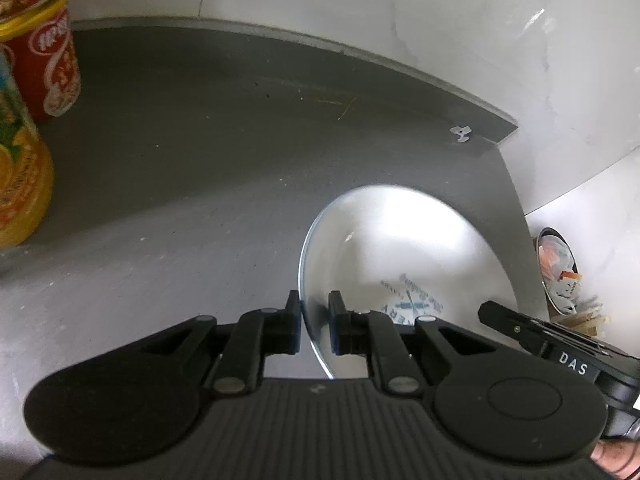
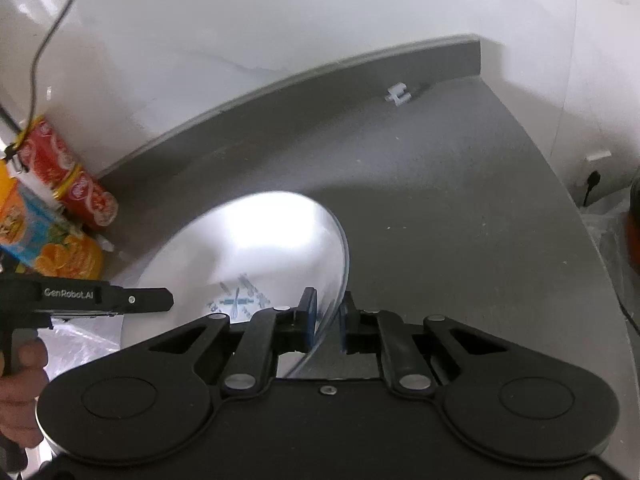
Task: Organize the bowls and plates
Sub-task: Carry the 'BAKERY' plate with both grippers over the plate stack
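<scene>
Your white plate has its near rim hidden behind the left gripper, and the blue print on it is too smeared to read. Left of the plate, the red can and orange bottle run off the frame edge. Right of the plate, that small bin's contents are just a blur.

White plate with blue utensil print and lettering at centre. Grey countertop. Red can, white pattern, yellow band. Orange juice bottle, blue-orange fruit label. Black grippers, blue pads. White wall.
</scene>
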The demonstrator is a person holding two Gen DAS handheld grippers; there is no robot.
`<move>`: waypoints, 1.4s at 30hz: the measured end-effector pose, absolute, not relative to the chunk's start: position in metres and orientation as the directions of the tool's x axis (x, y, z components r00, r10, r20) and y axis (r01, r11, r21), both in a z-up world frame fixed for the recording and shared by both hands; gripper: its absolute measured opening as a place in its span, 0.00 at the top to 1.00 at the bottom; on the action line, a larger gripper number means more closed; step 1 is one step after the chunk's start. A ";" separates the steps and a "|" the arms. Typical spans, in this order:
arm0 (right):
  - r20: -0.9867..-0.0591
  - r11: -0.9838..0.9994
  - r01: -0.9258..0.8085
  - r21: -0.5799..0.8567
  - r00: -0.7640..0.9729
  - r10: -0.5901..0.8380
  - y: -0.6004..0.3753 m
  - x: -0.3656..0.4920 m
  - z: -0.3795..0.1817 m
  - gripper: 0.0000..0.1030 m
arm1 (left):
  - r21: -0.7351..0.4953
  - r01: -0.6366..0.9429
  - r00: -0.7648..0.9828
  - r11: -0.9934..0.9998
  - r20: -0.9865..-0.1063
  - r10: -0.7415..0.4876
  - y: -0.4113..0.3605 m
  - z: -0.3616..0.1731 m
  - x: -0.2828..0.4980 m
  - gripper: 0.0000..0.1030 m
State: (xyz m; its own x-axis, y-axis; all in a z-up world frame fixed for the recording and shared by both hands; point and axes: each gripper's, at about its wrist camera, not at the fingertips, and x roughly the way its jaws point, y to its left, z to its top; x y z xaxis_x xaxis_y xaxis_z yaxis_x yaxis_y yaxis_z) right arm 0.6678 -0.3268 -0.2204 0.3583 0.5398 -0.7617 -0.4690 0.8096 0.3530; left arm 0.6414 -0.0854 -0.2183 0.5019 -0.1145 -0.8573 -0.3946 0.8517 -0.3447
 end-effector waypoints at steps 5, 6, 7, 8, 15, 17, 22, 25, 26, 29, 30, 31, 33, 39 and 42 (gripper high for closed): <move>-0.740 0.811 -0.473 0.345 0.395 0.544 -0.336 0.648 -0.198 0.89 | -0.375 -0.365 0.531 0.852 -0.836 -0.140 -0.092 -0.202 0.629 0.89; -0.735 0.811 -0.469 0.350 0.398 0.548 -0.339 0.643 -0.193 0.89 | -0.381 -0.362 0.538 0.851 -0.831 -0.143 -0.093 -0.198 0.625 0.89; -0.731 0.810 -0.470 0.351 0.402 0.551 -0.340 0.639 -0.187 0.89 | -0.383 -0.360 0.542 0.851 -0.828 -0.143 -0.094 -0.193 0.621 0.89; -0.731 0.811 -0.474 0.343 0.409 0.547 -0.341 0.634 -0.182 0.89 | -0.383 -0.354 0.547 0.853 -0.825 -0.144 -0.096 -0.188 0.616 0.89; -0.710 0.824 -0.470 0.317 0.458 0.534 -0.350 0.599 -0.149 0.89 | -0.400 -0.313 0.577 0.861 -0.801 -0.162 -0.104 -0.158 0.585 0.89; -0.705 0.830 -0.465 0.309 0.474 0.528 -0.352 0.588 -0.141 0.89 | -0.403 -0.303 0.586 0.863 -0.793 -0.165 -0.105 -0.150 0.574 0.89; -0.691 0.833 -0.461 0.307 0.494 0.528 -0.356 0.562 -0.121 0.89 | -0.427 -0.280 0.610 0.860 -0.771 -0.184 -0.103 -0.132 0.547 0.89; -0.682 0.834 -0.460 0.305 0.505 0.529 -0.353 0.545 -0.113 0.89 | -0.425 -0.269 0.619 0.864 -0.764 -0.183 -0.100 -0.123 0.531 0.89; -0.680 0.833 -0.460 0.306 0.507 0.530 -0.351 0.541 -0.111 0.89 | -0.424 -0.267 0.622 0.865 -0.762 -0.182 -0.098 -0.120 0.526 0.89; -0.671 0.830 -0.460 0.314 0.511 0.537 -0.345 0.524 -0.105 0.89 | -0.426 -0.267 0.631 0.865 -0.755 -0.177 -0.089 -0.110 0.505 0.89; -0.669 0.828 -0.462 0.316 0.511 0.540 -0.342 0.519 -0.103 0.89 | -0.424 -0.268 0.634 0.865 -0.754 -0.173 -0.086 -0.108 0.498 0.89; -0.667 0.827 -0.465 0.317 0.511 0.543 -0.339 0.514 -0.102 0.89 | -0.421 -0.268 0.635 0.866 -0.753 -0.170 -0.083 -0.106 0.492 0.89; -0.662 0.823 -0.469 0.321 0.509 0.549 -0.331 0.503 -0.099 0.89 | -0.416 -0.269 0.639 0.869 -0.752 -0.162 -0.076 -0.102 0.479 0.89; -0.657 0.810 -0.483 0.332 0.498 0.566 -0.306 0.469 -0.097 0.89 | -0.401 -0.286 0.639 0.870 -0.756 -0.138 -0.051 -0.097 0.438 0.89; -0.656 0.803 -0.492 0.336 0.489 0.575 -0.294 0.453 -0.096 0.89 | -0.397 -0.295 0.641 0.869 -0.756 -0.128 -0.038 -0.097 0.418 0.89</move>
